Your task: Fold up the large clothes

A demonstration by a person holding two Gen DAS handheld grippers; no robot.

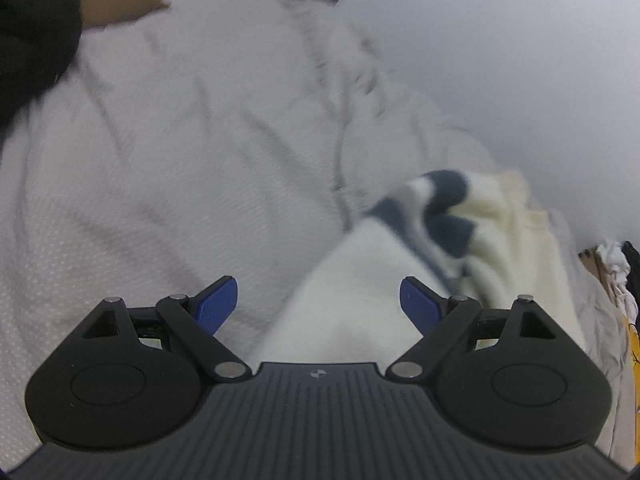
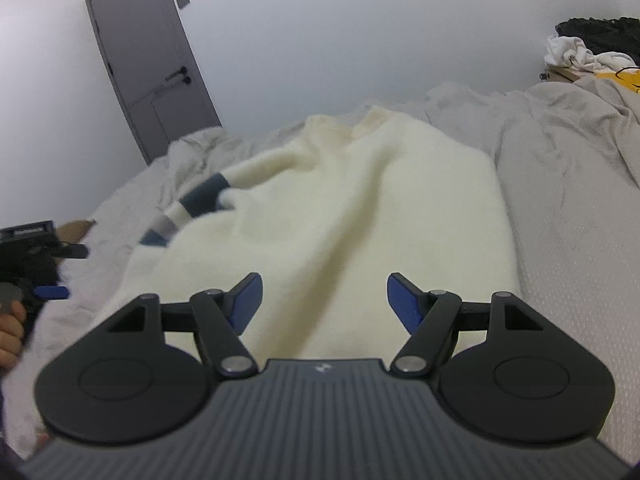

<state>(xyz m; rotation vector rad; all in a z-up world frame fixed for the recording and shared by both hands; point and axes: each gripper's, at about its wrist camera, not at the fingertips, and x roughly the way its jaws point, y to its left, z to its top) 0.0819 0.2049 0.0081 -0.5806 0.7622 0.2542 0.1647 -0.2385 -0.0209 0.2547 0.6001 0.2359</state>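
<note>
- The bed [image 2: 568, 216] is the biggest thing. It has a pale grey cover with lots of wrinkles, and it spreads out under and all around both sets of fingers.
- A white wall [image 2: 360, 40] stands far ahead of the fingers, past the end of the bed.
- A grey door [image 2: 148, 68] is in that wall, up and to the left of the right fingers.
- The big cream sweater [image 2: 360, 208] lies flat on the bed. It is right under the right fingers and runs on ahead of them. In the left wrist view, it lies under and to the right of the left fingers.
- The striped cuff [image 2: 200, 200] of the sweater has dark blue and grey bands. It lies ahead and to the left of the right fingers, on the sweater's edge.
- A pile of clothes [image 2: 588, 48] sits far off to the right of the right fingers, past the bed.
- The left gripper [image 1: 318, 304] has its blue fingers [image 1: 218, 304] spread wide apart. Nothing is between them.
- The right gripper [image 2: 324, 304] has its fingers [image 2: 248, 300] spread too. They hang just over the sweater and pinch nothing.
- A hand [image 2: 10, 332] holds the other tool at the far left of the right fingers.
</note>
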